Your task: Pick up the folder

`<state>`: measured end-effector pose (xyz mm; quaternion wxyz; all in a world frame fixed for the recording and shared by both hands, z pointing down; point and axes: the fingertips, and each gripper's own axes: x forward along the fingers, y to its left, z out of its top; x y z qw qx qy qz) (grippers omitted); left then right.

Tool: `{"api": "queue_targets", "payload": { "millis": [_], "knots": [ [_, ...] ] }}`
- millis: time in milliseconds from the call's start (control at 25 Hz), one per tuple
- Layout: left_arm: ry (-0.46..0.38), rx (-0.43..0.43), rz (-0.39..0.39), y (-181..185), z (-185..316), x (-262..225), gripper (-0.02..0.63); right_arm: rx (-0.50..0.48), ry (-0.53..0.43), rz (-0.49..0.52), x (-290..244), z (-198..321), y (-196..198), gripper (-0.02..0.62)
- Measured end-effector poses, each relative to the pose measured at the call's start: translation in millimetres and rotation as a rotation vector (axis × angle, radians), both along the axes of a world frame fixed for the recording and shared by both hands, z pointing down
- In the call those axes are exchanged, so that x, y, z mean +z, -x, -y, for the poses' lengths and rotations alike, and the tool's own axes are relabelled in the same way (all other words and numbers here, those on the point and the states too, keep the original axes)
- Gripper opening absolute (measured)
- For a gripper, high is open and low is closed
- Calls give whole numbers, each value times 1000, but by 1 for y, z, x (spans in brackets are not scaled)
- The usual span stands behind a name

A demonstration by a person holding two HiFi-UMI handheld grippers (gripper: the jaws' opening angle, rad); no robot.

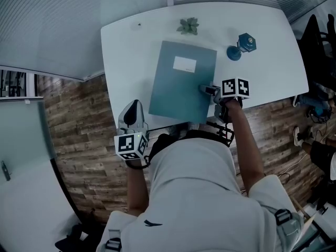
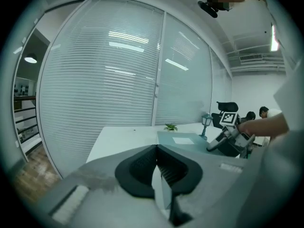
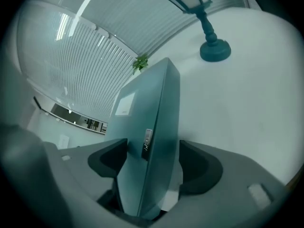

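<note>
The folder lies flat on the table. The right gripper, jaws wide, straddles its four-o'clock edge; closing firmly should come next. The left gripper hangs shut, empty.

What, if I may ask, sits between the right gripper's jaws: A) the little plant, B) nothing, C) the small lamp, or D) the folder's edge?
D: the folder runs edge-on between the open jaws of the right gripper, while the lamp and plant stand farther back on the table.
</note>
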<state>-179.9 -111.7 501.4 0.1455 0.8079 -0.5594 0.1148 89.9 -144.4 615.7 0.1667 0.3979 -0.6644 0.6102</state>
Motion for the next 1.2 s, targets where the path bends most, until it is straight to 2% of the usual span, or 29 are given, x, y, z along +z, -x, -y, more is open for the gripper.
{"api": "queue_targets", "payload": {
  "millis": [80,160,280,640,760,880,960,1080,1200],
  "knots": [
    [24,17,-7,-1,-3,7,6,20,34,75,4,-1,0,350],
    [42,24,-18,-1,-4,13,7,20,46,107,4,-1,-1,344],
    [71,26,-49,2,-3,19,8,12,52,98,5,-1,0,342],
    [210,88,-199,-3,24,39,70,17,52,101,6,-1,0,339],
    [290,178,-244,-20,39,48,159,16,51,104,6,-1,0,339],
    [382,301,-256,-44,53,62,279,19,51,107,6,-1,0,336],
    [430,349,-255,-56,66,71,296,22,48,111,6,-1,0,334],
    [510,369,-276,-65,84,84,314,26,47,120,6,-1,-1,330],
    [641,432,-276,-80,90,102,380,19,49,127,6,0,0,326]
  ]
}}
